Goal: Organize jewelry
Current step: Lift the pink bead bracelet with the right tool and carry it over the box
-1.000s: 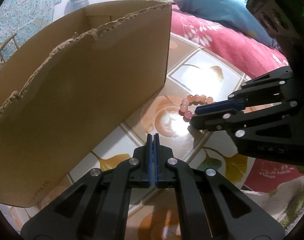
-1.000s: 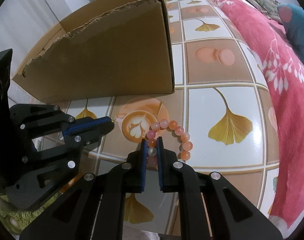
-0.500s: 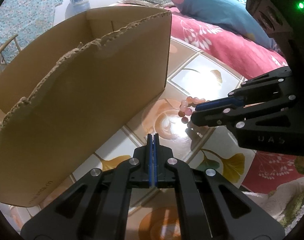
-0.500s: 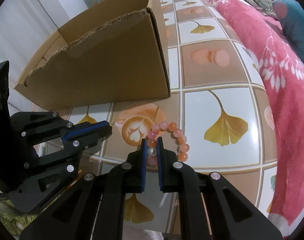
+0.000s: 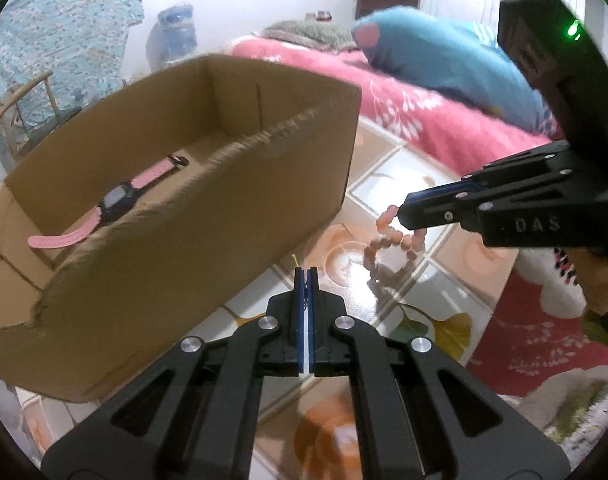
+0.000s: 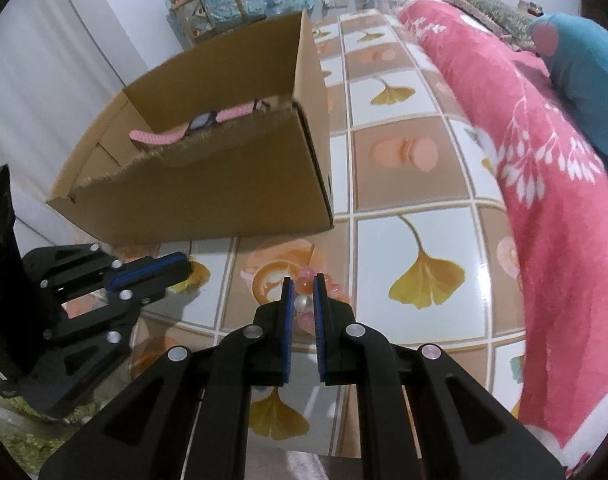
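In the left wrist view, the left gripper [image 5: 305, 276] has its blue pads pressed together with nothing between them, above the tiled floor [image 5: 388, 184]. The cardboard box [image 5: 208, 216] stands to its left, open-topped, with a pink-strapped watch [image 5: 116, 200] lying on its bottom. To the right, the right gripper [image 5: 402, 212] pinches a pink bead bracelet [image 5: 388, 240] that dangles from its tips over the floor, near the box's corner. In the right wrist view, the right gripper [image 6: 303, 284] is nearly closed on the bracelet [image 6: 304, 286], beads gripped between its pads. The box [image 6: 224, 184] sits beyond, the watch [image 6: 200, 124] inside. The left gripper [image 6: 180, 270] is at lower left, a red blanket [image 6: 544, 208] at right.
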Tool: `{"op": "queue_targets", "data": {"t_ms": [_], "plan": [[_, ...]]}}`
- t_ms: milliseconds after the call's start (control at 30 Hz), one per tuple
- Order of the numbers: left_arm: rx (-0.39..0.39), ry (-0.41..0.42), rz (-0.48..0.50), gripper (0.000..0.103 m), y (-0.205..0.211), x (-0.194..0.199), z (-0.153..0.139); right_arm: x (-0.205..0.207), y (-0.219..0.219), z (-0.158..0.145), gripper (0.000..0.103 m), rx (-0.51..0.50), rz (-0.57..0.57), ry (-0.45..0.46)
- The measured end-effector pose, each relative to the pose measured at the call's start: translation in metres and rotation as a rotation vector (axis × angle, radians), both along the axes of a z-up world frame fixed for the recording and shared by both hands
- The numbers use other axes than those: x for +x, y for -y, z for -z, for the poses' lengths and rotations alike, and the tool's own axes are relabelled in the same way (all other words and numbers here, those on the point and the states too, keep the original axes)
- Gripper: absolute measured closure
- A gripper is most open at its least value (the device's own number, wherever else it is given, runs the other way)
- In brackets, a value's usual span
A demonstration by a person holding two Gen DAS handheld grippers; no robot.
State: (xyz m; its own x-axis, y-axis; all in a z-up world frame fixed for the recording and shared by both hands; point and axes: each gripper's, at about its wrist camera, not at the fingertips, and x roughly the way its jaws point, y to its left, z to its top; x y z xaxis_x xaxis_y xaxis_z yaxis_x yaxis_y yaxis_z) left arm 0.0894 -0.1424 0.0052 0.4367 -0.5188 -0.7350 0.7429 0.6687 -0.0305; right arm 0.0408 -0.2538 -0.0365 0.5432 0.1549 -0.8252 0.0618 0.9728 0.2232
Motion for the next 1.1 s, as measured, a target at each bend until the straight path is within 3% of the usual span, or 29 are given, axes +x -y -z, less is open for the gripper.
{"op": "queue_targets", "data": {"t_ms": [233,500,600,667,833,967,1100], "plan": [[-0.063,0.048,-0.001,0.102,-0.025,-0.012,-0.035,-0.006,0.007,-0.031,0.093,0.041,0.01,0.064],[-0.181,0.132,-0.028,0.102,-0.059,-0.003,-0.099,-0.001,0.001,-0.099,0.093,0.036,-0.056,0.236],[-0.201,0.133,-0.049,0.102,-0.063,0.013,-0.11,0.012,-0.004,-0.119,0.093,0.029,-0.106,0.294],[-0.19,0.1,-0.066,0.102,-0.065,0.029,-0.109,0.024,-0.007,-0.126,0.093,0.035,-0.132,0.311],[-0.194,-0.098,-0.086,0.102,-0.068,0.081,-0.088,0.064,-0.009,-0.128,0.093,0.105,-0.199,0.292],[-0.153,-0.228,-0.09,0.102,-0.066,0.109,-0.064,0.104,-0.011,-0.112,0.093,0.159,-0.231,0.202],[-0.107,-0.293,-0.116,0.101,-0.067,0.125,-0.046,0.13,-0.018,-0.094,0.093,0.156,-0.259,0.131]]}}
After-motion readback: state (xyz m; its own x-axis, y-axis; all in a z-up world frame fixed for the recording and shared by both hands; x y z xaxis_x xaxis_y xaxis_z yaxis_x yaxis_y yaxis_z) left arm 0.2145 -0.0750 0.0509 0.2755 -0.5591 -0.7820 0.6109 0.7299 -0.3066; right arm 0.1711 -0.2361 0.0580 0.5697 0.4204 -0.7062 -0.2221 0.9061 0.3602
